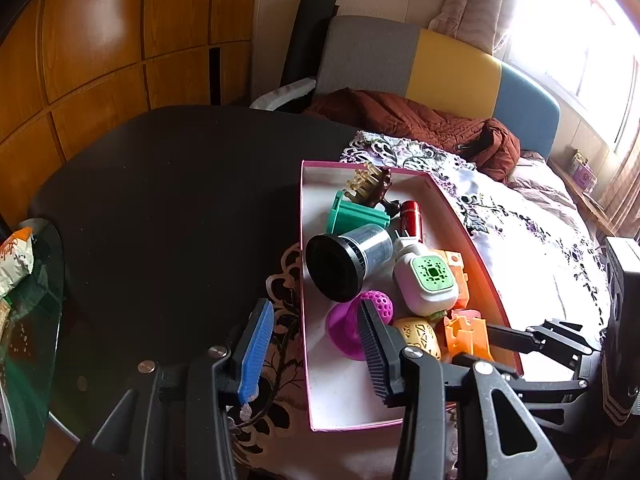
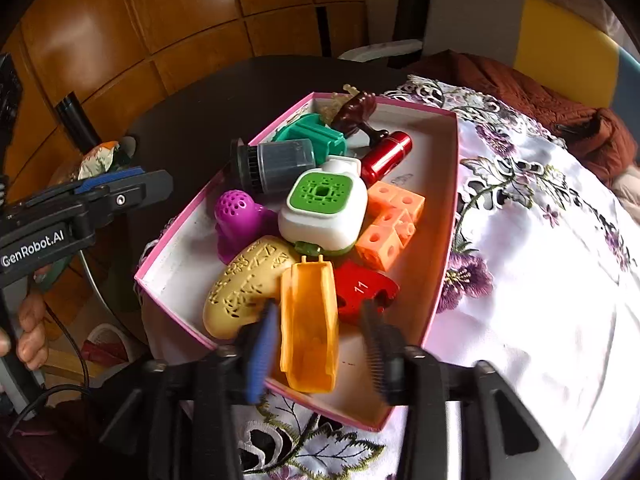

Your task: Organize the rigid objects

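Note:
A pink box (image 2: 442, 232) on the cloth holds several toys. Among them are a white and green device (image 2: 324, 208), orange cubes (image 2: 390, 220), a purple perforated toy (image 2: 236, 212), a beige curved piece (image 2: 244, 288) and a red piece (image 2: 360, 284). My right gripper (image 2: 319, 354) hangs over the box's near end, open. An orange channel piece (image 2: 308, 328) lies between its fingers, and neither pad presses on it. My left gripper (image 1: 315, 352) is open and straddles the left wall of the box (image 1: 344, 392) without touching it. The right gripper (image 1: 520, 340) shows at the far side.
The box sits where a black round table (image 1: 160, 200) meets an embroidered white cloth (image 2: 520, 280). A glass side table with a snack bag (image 1: 16, 256) stands to the left. A brown jacket (image 1: 420, 120) lies behind. A person's hand (image 2: 32, 320) holds the left gripper (image 2: 120, 188).

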`<state>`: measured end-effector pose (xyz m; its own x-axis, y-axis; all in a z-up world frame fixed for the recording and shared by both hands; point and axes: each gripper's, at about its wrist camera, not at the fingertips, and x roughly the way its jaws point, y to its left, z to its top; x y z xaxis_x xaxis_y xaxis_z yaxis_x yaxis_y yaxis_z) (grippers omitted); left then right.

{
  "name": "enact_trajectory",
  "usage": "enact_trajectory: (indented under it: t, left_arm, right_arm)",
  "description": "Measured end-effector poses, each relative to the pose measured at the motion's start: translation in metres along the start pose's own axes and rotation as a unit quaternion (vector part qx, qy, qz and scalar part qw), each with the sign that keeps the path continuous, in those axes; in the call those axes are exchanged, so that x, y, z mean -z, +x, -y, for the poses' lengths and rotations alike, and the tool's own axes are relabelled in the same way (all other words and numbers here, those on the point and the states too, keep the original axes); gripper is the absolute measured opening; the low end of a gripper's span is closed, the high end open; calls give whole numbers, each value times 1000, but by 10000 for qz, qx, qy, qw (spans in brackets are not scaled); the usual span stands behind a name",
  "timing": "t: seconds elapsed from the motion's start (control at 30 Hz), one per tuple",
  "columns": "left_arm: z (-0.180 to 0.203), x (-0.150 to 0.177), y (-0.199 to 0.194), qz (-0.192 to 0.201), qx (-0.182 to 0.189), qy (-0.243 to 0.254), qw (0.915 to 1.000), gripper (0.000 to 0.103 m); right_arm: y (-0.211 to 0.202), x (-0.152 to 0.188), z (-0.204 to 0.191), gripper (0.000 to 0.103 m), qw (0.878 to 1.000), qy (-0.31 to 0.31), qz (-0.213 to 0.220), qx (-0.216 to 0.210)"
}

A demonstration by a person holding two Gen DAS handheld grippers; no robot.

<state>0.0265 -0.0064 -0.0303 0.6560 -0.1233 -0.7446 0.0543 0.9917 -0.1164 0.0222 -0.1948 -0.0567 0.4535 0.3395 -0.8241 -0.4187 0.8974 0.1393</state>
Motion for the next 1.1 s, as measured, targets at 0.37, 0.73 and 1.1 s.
enact_trajectory:
  t: [0.37,0.73,1.1]
  left_arm:
    - [11,0,-17,237,-183,97,9995,54]
    - [19,-1,-46,860,-604,12,9945,65]
    - [14,-7,-51,800,-666,-3,9946,58]
  right_arm:
    - [-36,-1,6,87,9916,751,866,603]
    - [-52,-9,2,90,9764,1170,1268,1296]
    - [-58,-3,-1,90,9755,1285,1320,1199]
